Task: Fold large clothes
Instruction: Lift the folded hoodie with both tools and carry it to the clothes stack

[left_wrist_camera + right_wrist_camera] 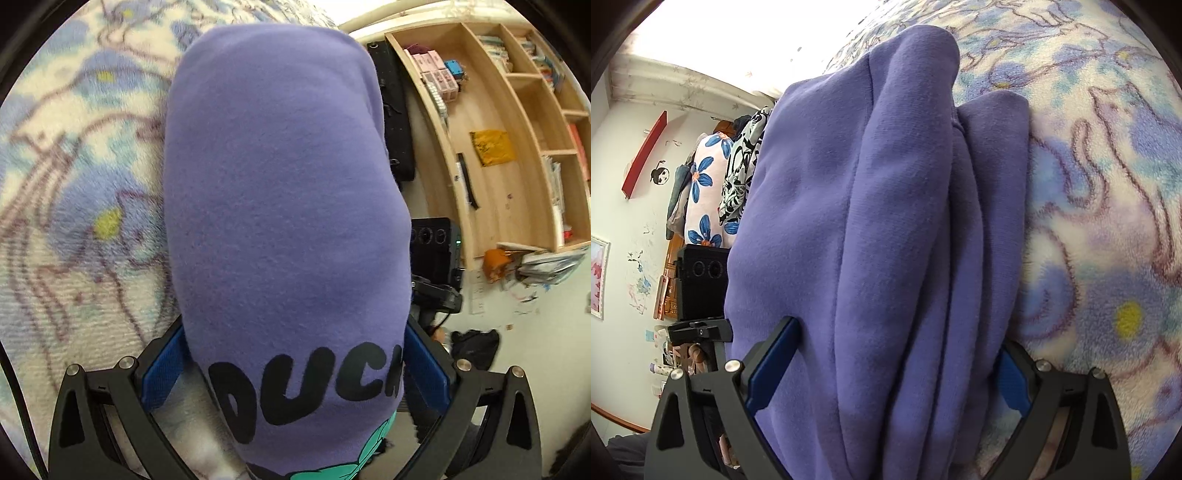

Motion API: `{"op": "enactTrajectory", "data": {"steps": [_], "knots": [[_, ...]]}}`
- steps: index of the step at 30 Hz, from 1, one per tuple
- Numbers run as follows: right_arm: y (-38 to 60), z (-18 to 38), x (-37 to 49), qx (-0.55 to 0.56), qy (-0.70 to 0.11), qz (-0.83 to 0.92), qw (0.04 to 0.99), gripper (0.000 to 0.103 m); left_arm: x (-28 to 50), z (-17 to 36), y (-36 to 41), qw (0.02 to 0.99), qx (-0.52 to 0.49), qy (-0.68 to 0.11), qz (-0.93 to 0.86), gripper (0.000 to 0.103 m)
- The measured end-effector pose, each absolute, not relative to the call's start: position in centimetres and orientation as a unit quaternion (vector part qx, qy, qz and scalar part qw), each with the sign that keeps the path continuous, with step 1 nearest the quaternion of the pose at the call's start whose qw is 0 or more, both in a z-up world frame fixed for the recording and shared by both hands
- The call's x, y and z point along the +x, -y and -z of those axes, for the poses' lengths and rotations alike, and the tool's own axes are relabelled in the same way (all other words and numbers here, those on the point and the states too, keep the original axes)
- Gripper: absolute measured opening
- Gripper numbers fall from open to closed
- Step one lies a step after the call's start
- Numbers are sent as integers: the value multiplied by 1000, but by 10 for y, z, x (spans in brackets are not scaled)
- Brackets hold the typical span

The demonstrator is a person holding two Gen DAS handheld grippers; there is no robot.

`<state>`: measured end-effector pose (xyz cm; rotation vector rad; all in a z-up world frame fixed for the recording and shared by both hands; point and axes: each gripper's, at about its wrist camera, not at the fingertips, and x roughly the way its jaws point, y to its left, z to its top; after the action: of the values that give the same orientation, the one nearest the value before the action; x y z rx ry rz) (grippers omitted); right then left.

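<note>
In the left wrist view, the floral fleece blanket (81, 192) fills the left side, pale with blue flowers and yellow centres; it covers what looks like a bed. Over it hangs the purple sweatshirt (284, 192), a broad smooth fold that runs from the top of the view down into the left gripper (293, 365). The blue-padded fingers (160, 373) stand on either side of the cloth, clenched on the part printed with black letters, with a teal patch just below. The garment's left edge lies against the blanket; its right edge hangs free past the blanket's edge. To the right of that edge there is open room: a black bag, a black box-shaped device on a stand, then a wooden bookshelf (517, 122) with books and small boxes, and a cluttered pale floor.

In the right wrist view, the room lies on the left: a white wall with a red shelf, hanging patterned clothes (709, 188), and another black box-shaped device on a stand, near the garment's left edge. The purple sweatshirt (871, 229) fills the middle, bunched in long ridges and gathered layers. The right gripper (890, 365) holds that bundle, its blue fingers (772, 362) pressed to both sides of the thick cloth. The garment's right edge rests on the floral fleece blanket (1108, 206), which is bare all the way to the right border.
</note>
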<state>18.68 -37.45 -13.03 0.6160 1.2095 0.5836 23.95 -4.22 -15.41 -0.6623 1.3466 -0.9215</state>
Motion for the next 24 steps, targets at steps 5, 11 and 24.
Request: {"op": "enactTrajectory", "data": {"steps": [5, 11, 24], "knots": [[375, 131, 187, 282, -550, -268, 739, 96, 242, 165, 47, 623, -303, -577, 432, 103], [374, 130, 186, 280, -546, -268, 743, 94, 239, 164, 53, 636, -305, -568, 425, 103], [360, 97, 170, 287, -506, -243, 776, 51, 226, 99, 67, 715, -244, -539, 373, 92]]}}
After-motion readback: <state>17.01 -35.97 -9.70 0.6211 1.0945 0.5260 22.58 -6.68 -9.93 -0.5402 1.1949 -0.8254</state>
